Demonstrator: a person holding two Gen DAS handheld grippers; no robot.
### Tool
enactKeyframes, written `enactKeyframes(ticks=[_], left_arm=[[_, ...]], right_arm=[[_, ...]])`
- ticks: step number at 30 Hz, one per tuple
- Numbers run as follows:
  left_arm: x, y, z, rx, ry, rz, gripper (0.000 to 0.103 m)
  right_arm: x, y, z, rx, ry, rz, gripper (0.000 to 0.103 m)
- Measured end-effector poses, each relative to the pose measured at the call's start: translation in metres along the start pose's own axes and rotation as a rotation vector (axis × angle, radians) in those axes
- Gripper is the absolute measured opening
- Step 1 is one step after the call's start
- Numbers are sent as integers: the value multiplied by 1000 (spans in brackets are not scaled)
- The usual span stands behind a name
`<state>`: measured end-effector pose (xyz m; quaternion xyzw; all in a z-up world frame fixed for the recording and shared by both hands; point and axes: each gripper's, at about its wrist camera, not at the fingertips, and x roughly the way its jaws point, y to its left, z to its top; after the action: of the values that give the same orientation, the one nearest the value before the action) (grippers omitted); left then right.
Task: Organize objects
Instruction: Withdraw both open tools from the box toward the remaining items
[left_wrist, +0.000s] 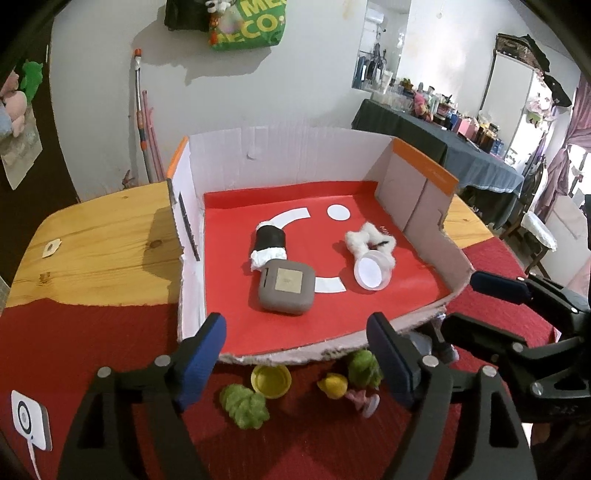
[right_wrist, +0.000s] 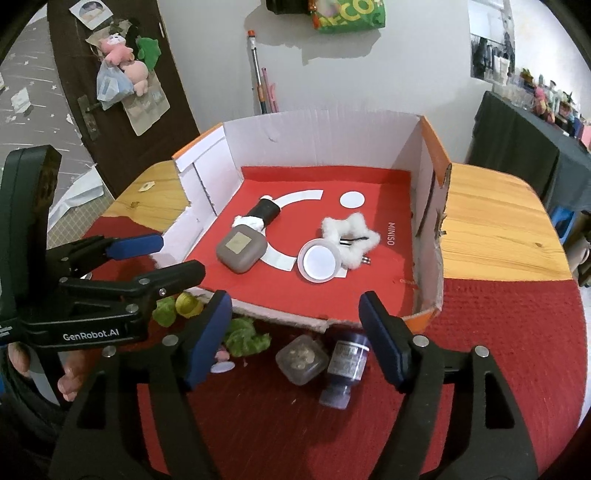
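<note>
below and between the blue pads of the right gripper (right_wrist: 295, 339), loose things wait on the red cloth (right_wrist: 498, 350): a purple bottle (right_wrist: 345, 363) lying on its side, its long axis running roughly away from the camera and cap end nearest, with a small clear jar (right_wrist: 301, 360) touching it on the left. both sit closer to this gripper than to the other. its jaws stand released, nothing between the pads. the left gripper (left_wrist: 295, 354) is likewise spread and empty; just beyond its tips lie a yellow lid (left_wrist: 270, 379), a green fuzzy piece (left_wrist: 243, 405), a small yellow toy (left_wrist: 333, 385) and a second green piece (left_wrist: 364, 365), all hard against the front wall of the cardboard box (left_wrist: 314, 147). further off, inside the box, a grey case (left_wrist: 286, 291), a black roll (left_wrist: 271, 240), a white round lid (left_wrist: 371, 273) and a white scrunchie (left_wrist: 364, 236) already rest on its red floor. judging by this, the bottle looks the right hand's likeliest pick, the jaws closing across its width.
</note>
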<state>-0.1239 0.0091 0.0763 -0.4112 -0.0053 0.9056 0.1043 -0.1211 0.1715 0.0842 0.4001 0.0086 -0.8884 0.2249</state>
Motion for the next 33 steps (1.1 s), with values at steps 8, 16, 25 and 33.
enactKeyframes(ticks=[8, 16, 25, 33], left_arm=[[-18, -1, -13, -9, -32, 12, 88], [-28, -2, -28, -14, -40, 21, 89], [-34, -1, -46, -27, -35, 15, 89], [-29, -1, -65, -34, -11, 12, 89]], right_arm=[[-18, 10, -12, -11, -33, -11, 83], [-30, 16, -26, -12, -47, -16, 84], [-36, 23, -44, -19, -38, -11, 84], [-30, 27, -63, -18, -5, -3, 84]])
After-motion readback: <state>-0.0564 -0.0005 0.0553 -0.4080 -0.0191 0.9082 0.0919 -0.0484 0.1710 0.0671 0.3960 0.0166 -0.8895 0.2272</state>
